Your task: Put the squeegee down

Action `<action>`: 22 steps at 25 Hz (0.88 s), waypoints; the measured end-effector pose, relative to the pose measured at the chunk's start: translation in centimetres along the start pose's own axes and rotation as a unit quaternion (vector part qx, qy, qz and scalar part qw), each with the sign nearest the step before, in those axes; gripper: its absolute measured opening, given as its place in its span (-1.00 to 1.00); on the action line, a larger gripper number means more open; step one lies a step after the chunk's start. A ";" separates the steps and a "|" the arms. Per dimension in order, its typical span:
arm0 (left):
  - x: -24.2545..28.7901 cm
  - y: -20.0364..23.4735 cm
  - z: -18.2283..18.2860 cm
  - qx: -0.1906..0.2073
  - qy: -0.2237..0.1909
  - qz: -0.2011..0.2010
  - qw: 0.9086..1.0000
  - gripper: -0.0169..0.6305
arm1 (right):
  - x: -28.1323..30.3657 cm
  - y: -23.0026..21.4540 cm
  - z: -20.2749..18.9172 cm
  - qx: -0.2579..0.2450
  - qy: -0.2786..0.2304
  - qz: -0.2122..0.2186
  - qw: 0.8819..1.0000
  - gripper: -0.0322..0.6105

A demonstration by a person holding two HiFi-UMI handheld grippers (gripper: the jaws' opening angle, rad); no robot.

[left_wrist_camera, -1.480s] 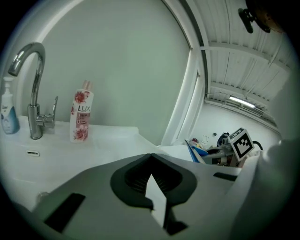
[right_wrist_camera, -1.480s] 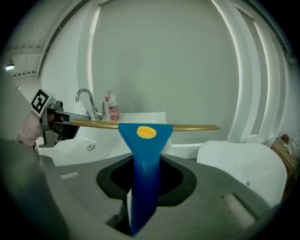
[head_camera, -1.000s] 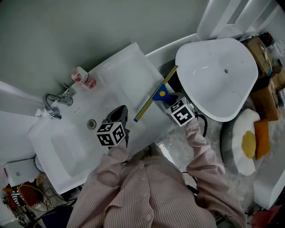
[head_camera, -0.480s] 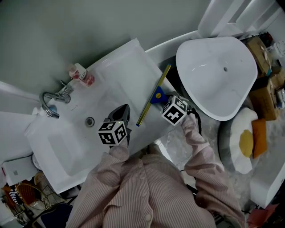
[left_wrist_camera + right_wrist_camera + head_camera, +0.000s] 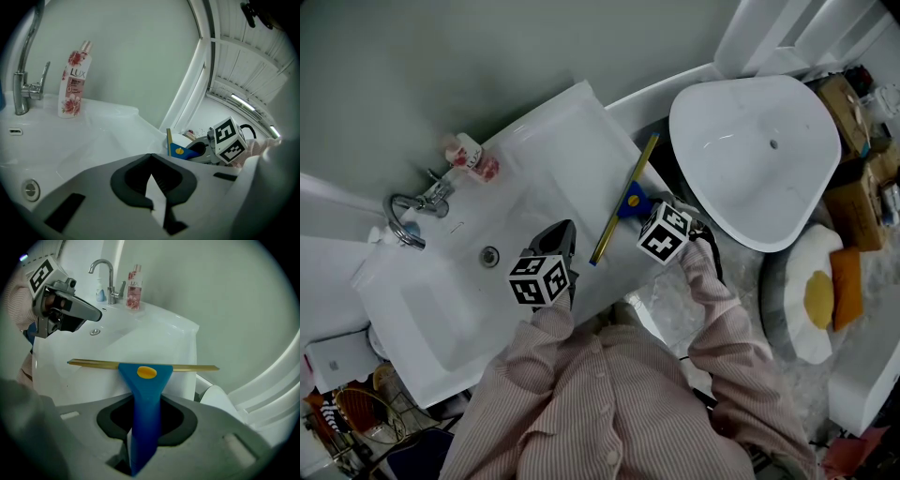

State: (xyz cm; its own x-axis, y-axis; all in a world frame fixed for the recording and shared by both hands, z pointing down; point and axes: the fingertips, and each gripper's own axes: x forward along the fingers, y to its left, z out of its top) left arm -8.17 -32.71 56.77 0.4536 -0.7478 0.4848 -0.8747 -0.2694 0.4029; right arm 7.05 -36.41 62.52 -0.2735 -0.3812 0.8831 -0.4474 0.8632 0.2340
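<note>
Head view: the person leans over a white washbasin [image 5: 553, 169]; the squeegee [image 5: 628, 199] hangs along its right edge, blade running from the back of that edge toward the front, blue handle pointing away from the bowl; the right tool [image 5: 645, 208] has it by the handle, steeply nose-down; the left tool [image 5: 563, 228] waits over the front edge, just beside the blade's near end.

Left gripper view: its jaws stand together with nothing between them; beyond them a pink bottle [image 5: 72, 79] and the tap [image 5: 23, 89] stand at the back edge.

Right gripper view: the jaws are clamped on the blue handle, the yellow blade level across the washbasin's right side; whether the blade touches the surface I cannot tell.

My reading is that the put-down is in its last stage and the release is not yet made. The next move calls for settling blade and handle flat on the ledge, well inside the edge so nothing slides off, then parting the jaws and drawing straight back.
</note>
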 end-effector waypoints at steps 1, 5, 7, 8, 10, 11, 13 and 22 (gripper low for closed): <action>0.0 -0.1 0.0 0.001 0.000 -0.001 1.000 -0.95 | 0.0 0.0 0.0 -0.002 0.000 -0.002 1.000 -0.58; -0.2 -0.4 0.0 0.004 -0.001 -0.002 1.000 -0.95 | -0.1 0.1 0.0 -0.010 -0.004 -0.009 1.000 -0.58; -0.3 -0.6 0.0 0.006 -0.002 -0.001 1.000 -0.95 | -0.3 0.0 0.1 -0.011 -0.012 -0.015 1.000 -0.53; -0.4 -0.7 0.1 0.007 -0.003 -0.001 1.000 -0.95 | -0.4 0.0 0.2 -0.010 -0.016 -0.018 1.000 -0.51; -0.5 -0.8 0.1 0.009 -0.004 -0.002 1.000 -0.95 | -0.4 -0.1 0.3 -0.010 -0.021 -0.024 0.999 -0.48; -0.5 -0.9 0.1 0.010 -0.004 -0.003 1.000 -0.95 | -0.5 -0.1 0.3 -0.011 -0.023 -0.025 0.999 -0.47; -0.7 -1.1 0.1 0.012 -0.005 -0.004 1.000 -0.95 | -0.7 0.1 0.4 -0.012 -0.030 -0.024 0.999 -0.46; -0.9 -2.3 0.2 0.023 -0.008 -0.017 1.000 -0.95 | -3.4 0.4 1.2 -0.019 -0.083 -0.028 0.996 -0.38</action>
State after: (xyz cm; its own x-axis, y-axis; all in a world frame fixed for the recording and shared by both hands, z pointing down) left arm -6.61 -31.52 55.28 0.4797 -0.7481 0.4585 -0.8663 -0.3211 0.3826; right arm 6.80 -35.16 59.17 -0.3881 -0.4755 0.7895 -0.4343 0.8499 0.2984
